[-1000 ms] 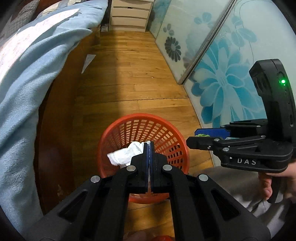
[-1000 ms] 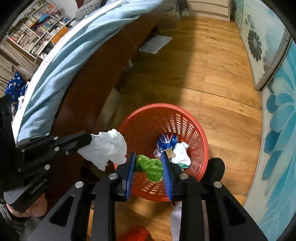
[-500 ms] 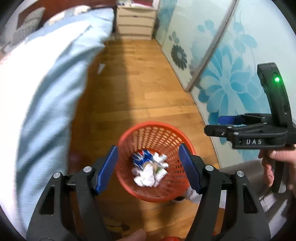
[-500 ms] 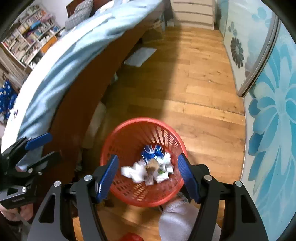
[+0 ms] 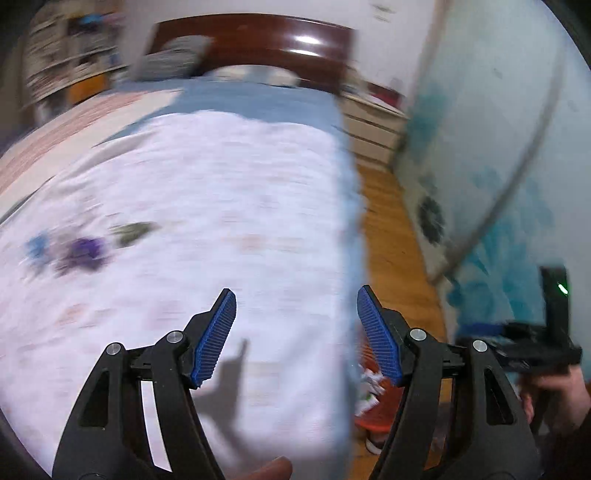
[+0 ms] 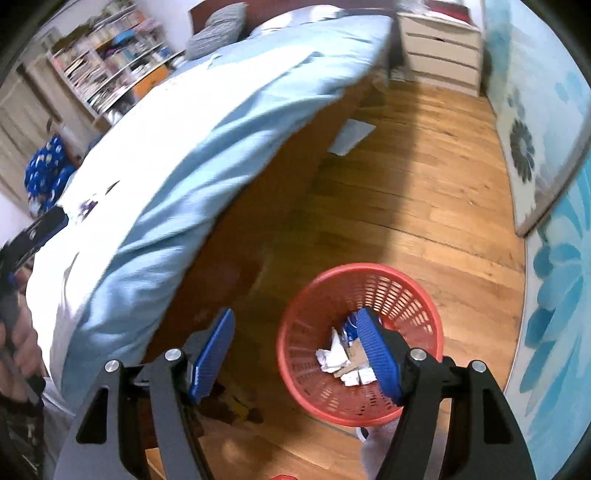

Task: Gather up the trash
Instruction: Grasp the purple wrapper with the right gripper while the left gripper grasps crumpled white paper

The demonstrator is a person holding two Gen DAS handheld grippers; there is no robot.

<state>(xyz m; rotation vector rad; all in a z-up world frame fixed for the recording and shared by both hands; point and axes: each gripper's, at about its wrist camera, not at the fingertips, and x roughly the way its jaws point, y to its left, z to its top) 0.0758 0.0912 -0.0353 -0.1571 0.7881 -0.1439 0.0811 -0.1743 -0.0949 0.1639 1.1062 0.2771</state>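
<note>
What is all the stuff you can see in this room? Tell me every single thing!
basket: 1, red, on the wood floor beside the bed
crumpled trash: several pieces, mostly white, inside the basket
small items: a few, purple, blue and dark, too blurred to name, on the bed
bed: 1, light blue and white covers, dark wood headboard
pillow: 1, grey, at the head of the bed
paper sheet: 1, pale, on the floor by the bed
drawers: 1, white, against the far wall
bookshelf: 1, full of books, behind the bed
flower panels: blue and white, along the wall
left gripper: 1, black with blue fingers, open, over the bed
right gripper: 1, black with blue fingers, open, near the basket
</note>
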